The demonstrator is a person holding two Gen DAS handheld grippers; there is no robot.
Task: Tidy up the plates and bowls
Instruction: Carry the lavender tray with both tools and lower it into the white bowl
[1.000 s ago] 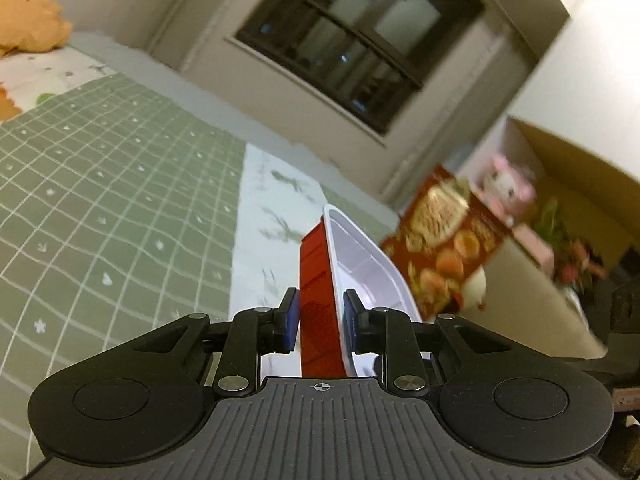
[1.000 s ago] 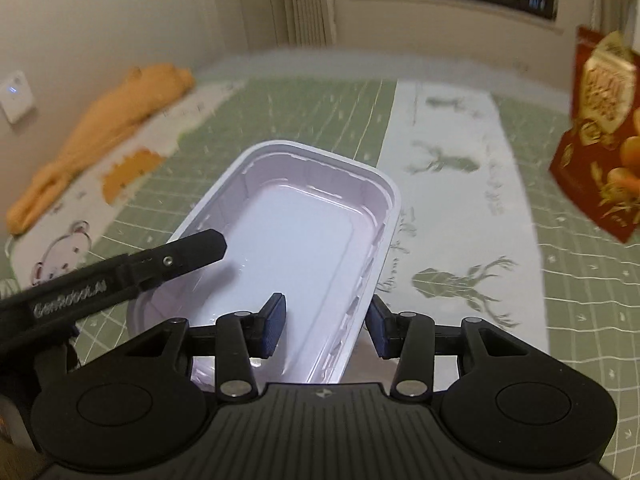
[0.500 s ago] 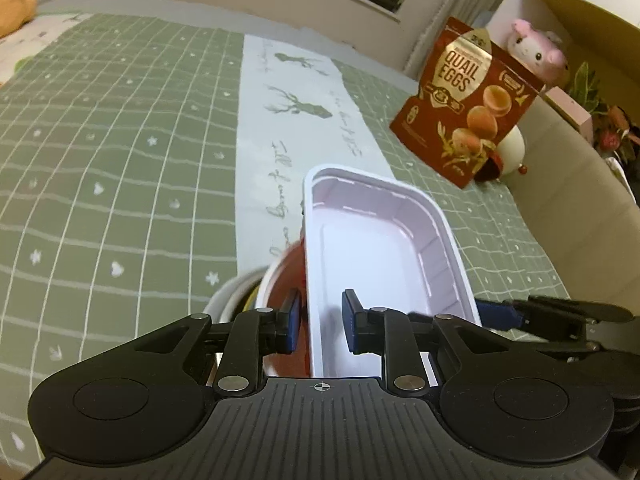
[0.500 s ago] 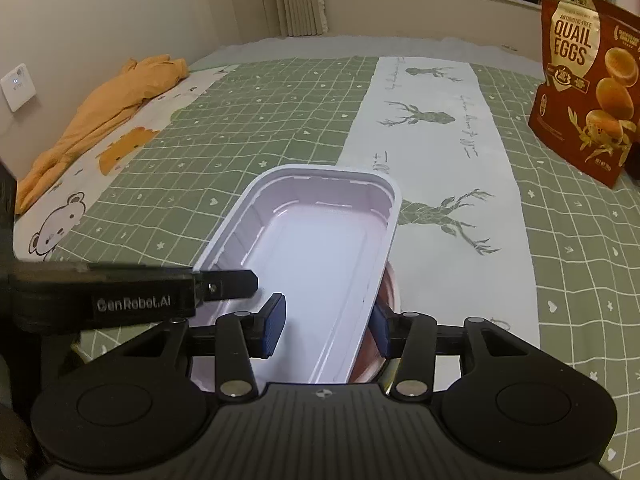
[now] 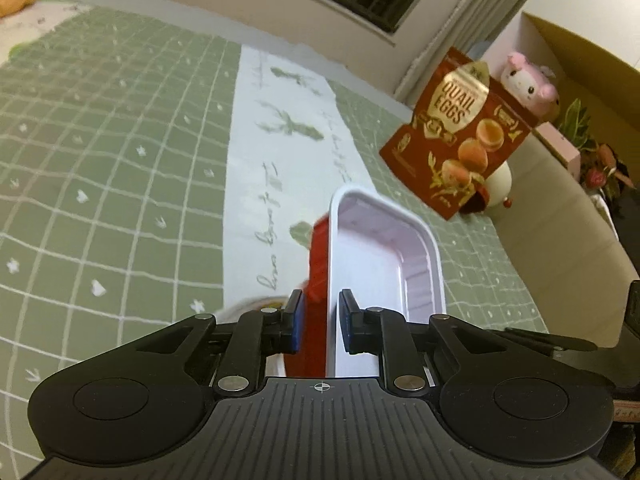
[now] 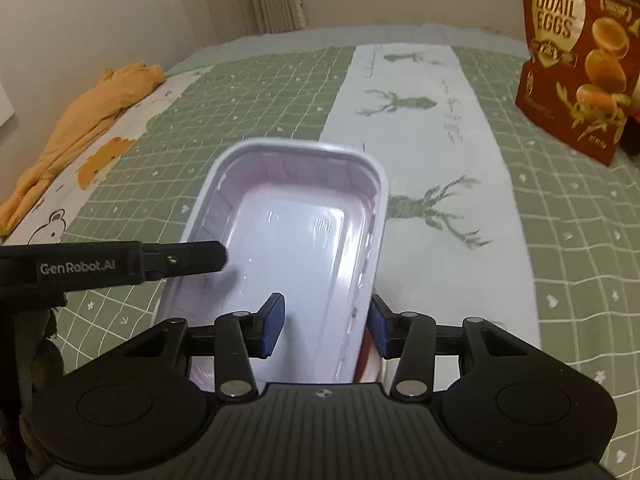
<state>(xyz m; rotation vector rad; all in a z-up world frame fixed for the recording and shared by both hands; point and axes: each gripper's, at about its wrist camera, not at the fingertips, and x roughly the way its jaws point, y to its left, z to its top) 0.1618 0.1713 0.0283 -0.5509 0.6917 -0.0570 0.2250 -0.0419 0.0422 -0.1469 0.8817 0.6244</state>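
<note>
A rectangular tray bowl, white inside and red outside [image 5: 376,256], is held above the green checked cloth. My left gripper [image 5: 320,322] is shut on its left wall, one pad inside and one outside. In the right wrist view the same bowl [image 6: 296,240] fills the middle. My right gripper [image 6: 324,328] is open, its pads either side of the bowl's right wall without pressing it. The left gripper's finger [image 6: 188,258] reaches in from the left. The rim of a round white bowl [image 5: 248,306] shows just under the tray.
A red quail eggs bag [image 5: 460,136] stands at the right on the cloth, also in the right wrist view [image 6: 576,52]. A white runner with deer print [image 6: 420,128] crosses the middle. Orange cloth [image 6: 80,112] lies far left. A pink plush [image 5: 524,76] sits by a cardboard box.
The left gripper has tilted and lifted with the tray bowl, so the view swung from window to cloth. The bowl stays in its grip. The right gripper has stayed open around the right wall.
</note>
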